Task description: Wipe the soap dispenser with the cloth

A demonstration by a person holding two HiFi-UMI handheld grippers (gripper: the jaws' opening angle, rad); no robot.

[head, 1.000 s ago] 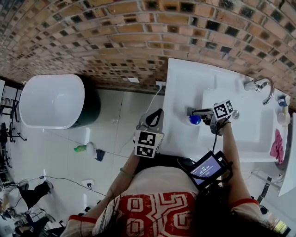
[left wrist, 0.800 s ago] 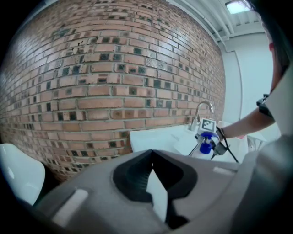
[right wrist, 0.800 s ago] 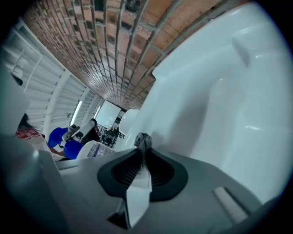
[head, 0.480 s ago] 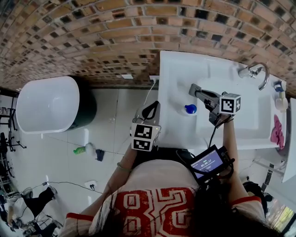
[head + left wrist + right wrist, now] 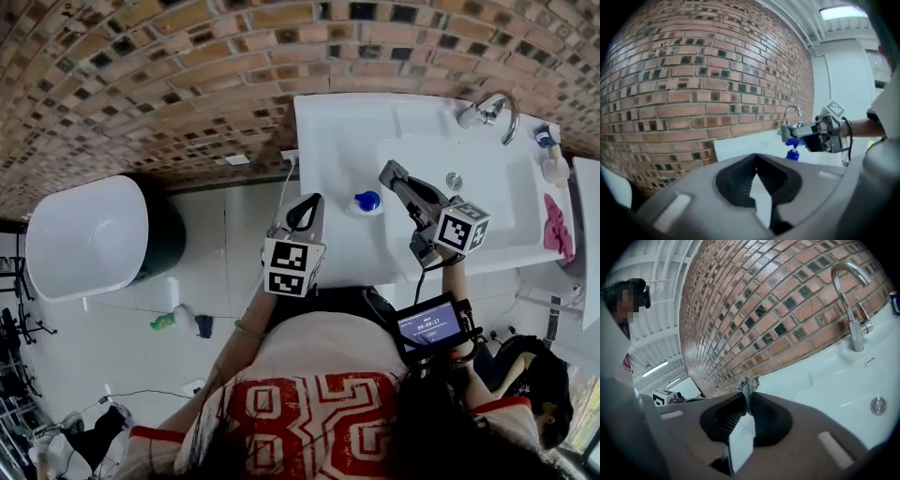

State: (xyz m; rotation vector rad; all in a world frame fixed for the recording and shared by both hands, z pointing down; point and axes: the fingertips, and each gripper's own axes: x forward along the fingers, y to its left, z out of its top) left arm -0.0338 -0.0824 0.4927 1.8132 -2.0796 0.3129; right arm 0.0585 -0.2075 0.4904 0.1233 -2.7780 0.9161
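Left claw (image 5: 755,158) closed, empty; right claw (image 5: 746,398) pinching cloth (image 5: 747,384).

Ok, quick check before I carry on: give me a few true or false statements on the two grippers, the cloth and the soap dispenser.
1. The right gripper has its jaws shut on a bit of grey cloth. True.
2. The left gripper holds the soap dispenser. False: its jaws are together on nothing, and the dispenser stands apart from it.
3. The soap dispenser has a blue top. True.
4. The soap dispenser sits down in the basin. False: it stands on the flat ledge of the sink, left of the basin in the head view.
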